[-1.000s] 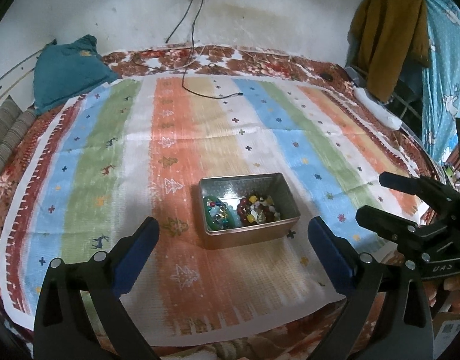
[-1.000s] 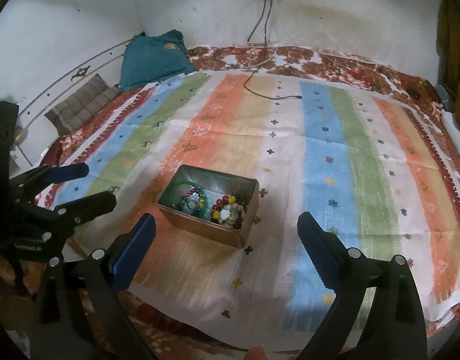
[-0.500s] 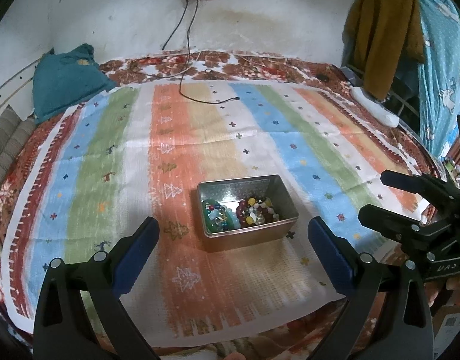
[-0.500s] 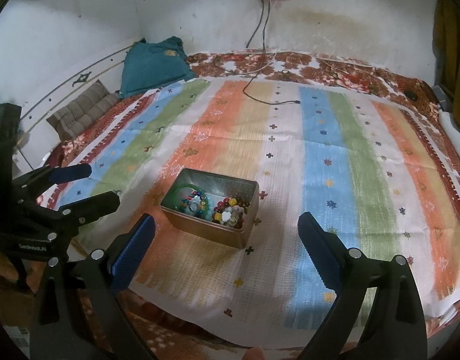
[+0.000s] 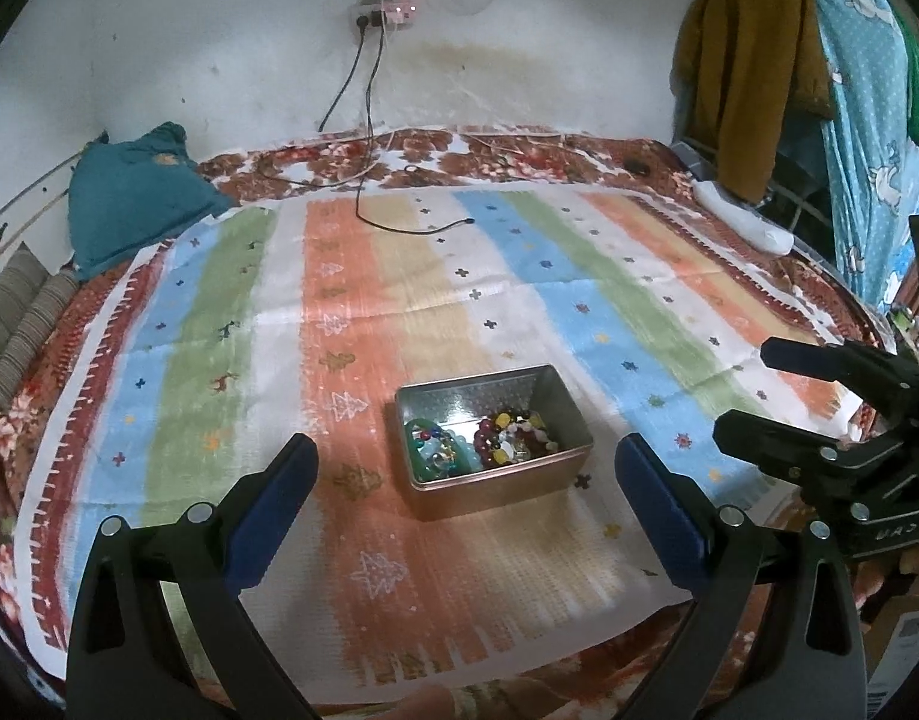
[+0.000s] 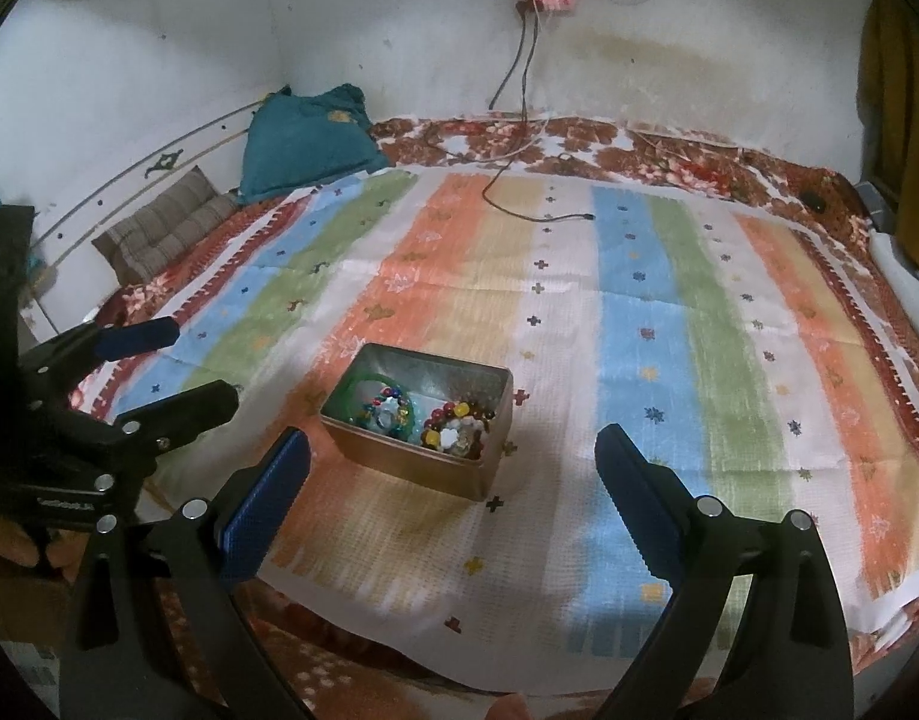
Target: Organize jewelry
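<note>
An open metal tin (image 5: 555, 405) (image 6: 495, 420) stands on the striped mat on the bed. Inside lie a green bangle (image 5: 420, 450) (image 6: 363, 387) and bracelets of coloured beads (image 5: 510, 438) (image 6: 456, 429). My left gripper (image 5: 465, 486) is open and empty, raised above the near edge of the mat, short of the tin; it also shows in the right wrist view (image 6: 177, 360). My right gripper (image 6: 453, 480) is open and empty, held just short of the tin; it also shows in the left wrist view (image 5: 753, 390).
The striped mat (image 5: 339, 312) lies on a floral bedspread (image 6: 639, 144). A teal pillow (image 5: 129, 192) and a brown striped cushion (image 6: 165, 222) lie at the far left. A black cable (image 5: 399, 222) trails from the wall socket. Clothes (image 5: 753, 60) hang at the right.
Both grippers have tilted upward and drawn back a little; the tin sits lower in both views and more wall shows. Neither gripper has opened or shut.
</note>
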Motion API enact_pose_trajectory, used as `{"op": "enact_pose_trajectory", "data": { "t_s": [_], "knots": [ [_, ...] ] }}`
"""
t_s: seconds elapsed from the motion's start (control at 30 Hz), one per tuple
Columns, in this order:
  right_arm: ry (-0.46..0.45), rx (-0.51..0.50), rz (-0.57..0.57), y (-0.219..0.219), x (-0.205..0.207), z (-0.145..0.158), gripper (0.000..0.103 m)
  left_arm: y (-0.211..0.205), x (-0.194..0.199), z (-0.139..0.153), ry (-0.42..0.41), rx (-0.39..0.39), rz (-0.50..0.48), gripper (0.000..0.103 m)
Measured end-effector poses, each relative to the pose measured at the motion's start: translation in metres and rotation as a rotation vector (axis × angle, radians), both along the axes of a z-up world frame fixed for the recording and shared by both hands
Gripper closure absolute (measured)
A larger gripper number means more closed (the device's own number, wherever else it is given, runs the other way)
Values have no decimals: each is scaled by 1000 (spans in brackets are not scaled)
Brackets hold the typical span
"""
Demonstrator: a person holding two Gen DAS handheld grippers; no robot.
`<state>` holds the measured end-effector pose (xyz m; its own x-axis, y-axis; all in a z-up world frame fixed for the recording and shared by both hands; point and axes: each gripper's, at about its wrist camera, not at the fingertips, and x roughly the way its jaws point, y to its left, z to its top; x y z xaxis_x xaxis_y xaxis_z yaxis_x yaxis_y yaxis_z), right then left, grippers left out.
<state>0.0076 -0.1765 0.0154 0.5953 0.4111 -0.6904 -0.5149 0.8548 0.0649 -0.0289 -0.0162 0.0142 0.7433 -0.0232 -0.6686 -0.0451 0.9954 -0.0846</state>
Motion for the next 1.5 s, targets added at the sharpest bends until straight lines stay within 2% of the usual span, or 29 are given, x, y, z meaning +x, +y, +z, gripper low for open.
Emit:
{"op": "enact_pose_trajectory", "data": {
  "t_s": [0.17,0.5,0.83,1.5],
  "knots": [
    [-7,5,5,-1,0,1,6,2,-3,2,-18,-13,0,6],
    [-22,8,9,-1,-3,2,6,-2,-6,5,-42,21,2,6],
    [-50,25,16,-3,-7,5,6,-2,-13,10,-88,23,15,6],
    [-86,61,35,-7,-17,10,6,-7,-11,12,-73,27,-2,6]
  ]
}}
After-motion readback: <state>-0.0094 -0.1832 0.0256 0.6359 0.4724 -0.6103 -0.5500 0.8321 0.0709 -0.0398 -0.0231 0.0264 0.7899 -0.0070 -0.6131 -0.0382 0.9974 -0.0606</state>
